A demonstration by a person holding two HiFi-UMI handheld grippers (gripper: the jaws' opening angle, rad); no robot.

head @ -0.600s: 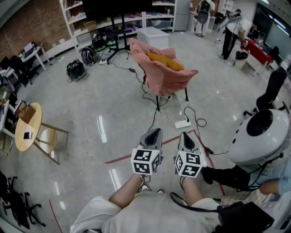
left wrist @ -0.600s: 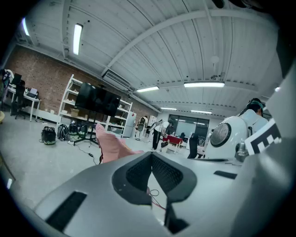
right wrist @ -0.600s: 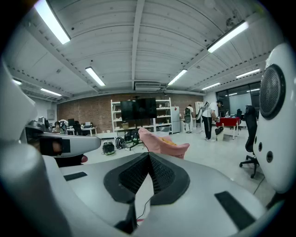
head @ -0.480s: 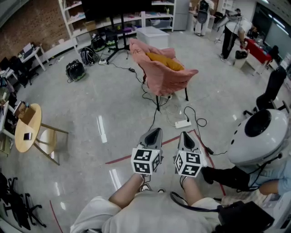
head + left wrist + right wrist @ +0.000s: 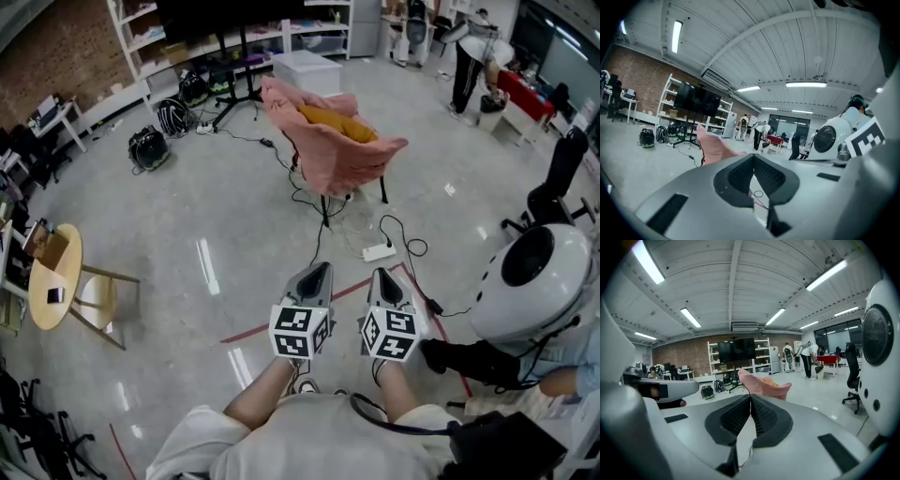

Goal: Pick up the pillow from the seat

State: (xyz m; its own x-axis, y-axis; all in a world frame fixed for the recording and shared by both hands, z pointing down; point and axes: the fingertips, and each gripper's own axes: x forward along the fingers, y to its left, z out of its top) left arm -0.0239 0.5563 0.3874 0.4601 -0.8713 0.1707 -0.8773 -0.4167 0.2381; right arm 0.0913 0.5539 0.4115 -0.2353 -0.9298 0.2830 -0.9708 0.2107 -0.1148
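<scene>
Left tongs [image 5: 322, 270] and right tongs [image 5: 381, 276] shut, empty, far from the pillow [image 5: 337, 122] on the chair [image 5: 354, 165]. Could trip on floor cables [image 5: 412, 249], or pinch chair cloth instead.

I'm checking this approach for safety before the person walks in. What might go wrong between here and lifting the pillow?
1. Black cables and a white power strip lie between the person and the pink fabric chair; a foot may catch on them.
2. The left gripper and right gripper are both shut and empty. Unless opened first, they would likely just shove the mustard-yellow pillow.
3. The pillow sits sunk in the seat, so a gripper might pinch chair fabric too.
</scene>
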